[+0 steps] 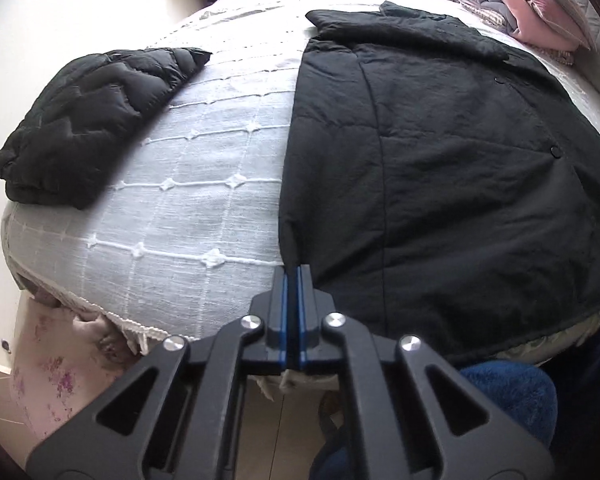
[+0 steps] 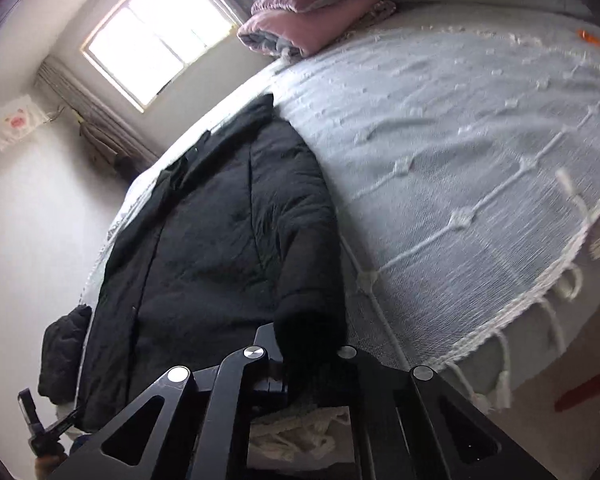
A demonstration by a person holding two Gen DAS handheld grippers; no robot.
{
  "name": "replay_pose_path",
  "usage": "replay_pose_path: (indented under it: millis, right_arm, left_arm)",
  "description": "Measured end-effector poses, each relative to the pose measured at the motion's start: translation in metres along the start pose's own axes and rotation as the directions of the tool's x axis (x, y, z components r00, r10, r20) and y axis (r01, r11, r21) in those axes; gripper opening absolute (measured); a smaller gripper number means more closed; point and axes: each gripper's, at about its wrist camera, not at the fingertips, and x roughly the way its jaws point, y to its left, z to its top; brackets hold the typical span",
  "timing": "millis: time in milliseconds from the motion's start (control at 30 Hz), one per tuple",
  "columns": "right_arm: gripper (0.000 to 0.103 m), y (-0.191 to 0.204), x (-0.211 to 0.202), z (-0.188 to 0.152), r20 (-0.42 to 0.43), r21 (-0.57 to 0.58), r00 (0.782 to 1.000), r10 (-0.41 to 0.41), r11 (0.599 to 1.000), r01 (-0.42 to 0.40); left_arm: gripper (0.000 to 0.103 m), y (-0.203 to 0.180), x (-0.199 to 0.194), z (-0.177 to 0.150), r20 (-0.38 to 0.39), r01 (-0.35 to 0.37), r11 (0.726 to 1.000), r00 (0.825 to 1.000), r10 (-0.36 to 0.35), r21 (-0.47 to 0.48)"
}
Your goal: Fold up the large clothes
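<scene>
- One bed [image 1: 204,184] filled both views, covered by one pale grey spread [image 2: 480,168] with raised white lines and tufts and a tasselled white fringe along its edge.
- Two black garments lay on the bed. The big one, a padded coat [image 1: 440,168], was spread flat over the near half of the bed with its collar toward the far end.
- Two dark buttons [image 1: 555,152] showed on the coat's front, one farther up the bed than the other.
- The second garment, one quilted black jacket [image 1: 92,128], sat folded into a bundle near the bed's corner, well apart from the coat with bare spread between them.
- One stack of folded pink and grey quilts [image 1: 520,4] rested at the head of the bed, beyond the coat's collar.
- The left gripper [image 1: 292,270] had its two blue-edged fingers pressed together at the bed's near edge, pinching the corner of the coat's hem.
- The right gripper [image 2: 300,344] was at the bed's edge on the coat's other side; its fingertips were buried under the dark sleeve cuff [image 2: 312,320], so the grip itself was hard to see, but the jaws appeared closed on that cuff.
- One window [image 2: 160,36] glowed in the wall beyond the bed, with a curtain hanging beside it.
</scene>
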Motion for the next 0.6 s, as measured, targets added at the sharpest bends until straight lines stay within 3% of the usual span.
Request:
replay_pose_path:
  millis: [67,200,333,600]
  right_arm:
    - [0.006,0.004,-0.007,0.003,0.017,-0.023,1.000,0.004,1.000,-0.004]
    - [0.006,-0.004,0.014,-0.006,-0.028,-0.021,0.999,-0.046,0.999,0.046]
    - [0.012,-0.014,0.017,-0.009,-0.026,0.021,1.000,-0.007,1.000,0.007]
    - [0.022,-0.011,0.021,-0.011,-0.016,0.020,0.999,-0.041,0.999,0.041]
  left_arm:
    - [0.006,-0.001,0.009,0.001,-0.028,-0.001,1.000,1.000,0.001,-0.008]
    - [0.006,-0.012,0.016,0.000,-0.033,-0.040,0.999,0.999,0.041,0.030]
    - [0.007,-0.012,0.019,0.001,-0.048,-0.019,1.000,0.999,0.020,0.020]
    - [0.016,-0.013,0.022,0.002,-0.060,0.018,1.000,0.998,-0.018,-0.012]
